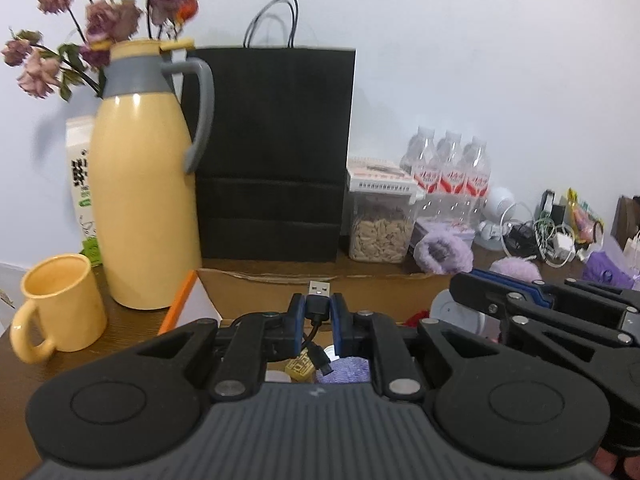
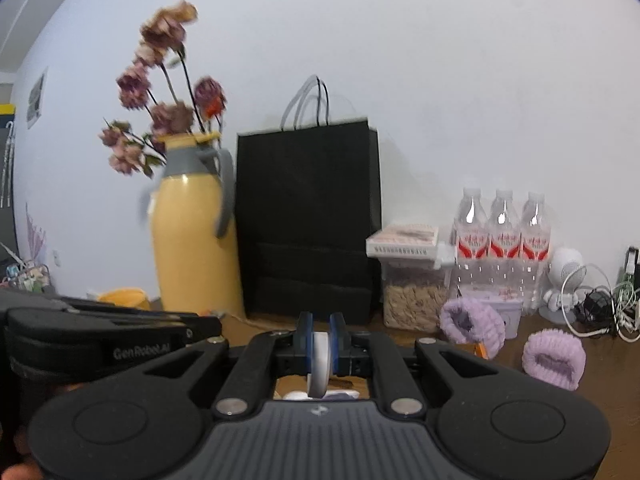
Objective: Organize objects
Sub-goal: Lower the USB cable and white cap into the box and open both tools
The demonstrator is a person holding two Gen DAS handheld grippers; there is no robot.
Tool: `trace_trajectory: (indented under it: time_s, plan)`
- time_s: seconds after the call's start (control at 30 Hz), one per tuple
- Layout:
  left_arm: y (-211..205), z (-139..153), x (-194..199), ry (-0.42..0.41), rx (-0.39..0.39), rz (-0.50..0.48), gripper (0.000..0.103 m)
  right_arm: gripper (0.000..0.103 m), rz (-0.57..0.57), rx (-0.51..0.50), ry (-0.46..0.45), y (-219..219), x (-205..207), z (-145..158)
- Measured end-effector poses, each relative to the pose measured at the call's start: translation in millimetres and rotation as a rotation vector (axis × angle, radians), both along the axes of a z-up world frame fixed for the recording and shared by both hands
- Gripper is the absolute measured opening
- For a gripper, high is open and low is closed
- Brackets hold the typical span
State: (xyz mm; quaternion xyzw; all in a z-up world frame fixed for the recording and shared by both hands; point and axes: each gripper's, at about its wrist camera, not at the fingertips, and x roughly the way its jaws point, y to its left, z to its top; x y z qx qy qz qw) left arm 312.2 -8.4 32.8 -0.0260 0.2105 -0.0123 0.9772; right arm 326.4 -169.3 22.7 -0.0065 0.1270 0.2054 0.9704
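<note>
My left gripper (image 1: 319,312) is shut on a black USB cable (image 1: 319,300); its metal plug sticks up past the fingertips and the cord hangs down below them. It hovers over an open cardboard box (image 1: 256,292) that holds a purple item and small bits. My right gripper (image 2: 320,344) is shut on a white round disc (image 2: 320,364), held on edge between the pads. The right gripper also shows in the left wrist view (image 1: 540,312), close at the right. Two purple fuzzy wristbands (image 2: 472,326) (image 2: 554,358) lie on the table.
A yellow thermos (image 1: 144,184) with dried flowers behind it, a yellow mug (image 1: 60,308), a black paper bag (image 1: 276,152), a jar of seeds (image 1: 380,224), three water bottles (image 1: 452,176) and a tangle of chargers (image 1: 548,236) line the wall on the brown table (image 2: 624,380).
</note>
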Motion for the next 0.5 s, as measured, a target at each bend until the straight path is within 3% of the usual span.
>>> trace_trajectory:
  time_s: [0.17,0.23,0.27,0.3,0.33,0.4,0.47,0.5]
  plan:
    - [1.4,-14.3,11.0,0.022,0.035,-0.001,0.018,0.008,-0.003,-0.014,0.054,-5.0,17.3,-12.0]
    - [4.4,-16.3,10.7,0.021,0.039,-0.001,0.045,0.010,-0.009,-0.022,0.083,-8.1,19.8,-15.8]
    - [6.8,-16.2,9.5,0.012,0.037,0.011,0.084,0.020,-0.019,-0.025,0.094,-9.8,20.7,-17.6]
    - [9.2,-15.6,8.5,-0.004,0.036,0.030,0.103,0.029,-0.026,-0.030,0.108,-12.1,21.0,-19.2]
    - [10.5,-14.4,5.3,-0.029,0.040,0.062,0.103,0.054,-0.031,-0.028,0.115,-14.8,20.3,-20.3]
    - [14.9,-12.5,2.9,-0.048,0.041,0.069,0.103,0.091,-0.051,-0.024,0.117,-20.1,18.1,-21.7]
    - [18.4,-12.1,2.7,-0.030,0.028,0.068,0.103,0.103,-0.056,-0.026,0.109,-23.1,15.8,-21.3]
    - [18.5,-12.2,2.2,-0.025,0.030,0.074,0.103,0.103,-0.058,-0.025,0.108,-23.8,14.9,-20.3]
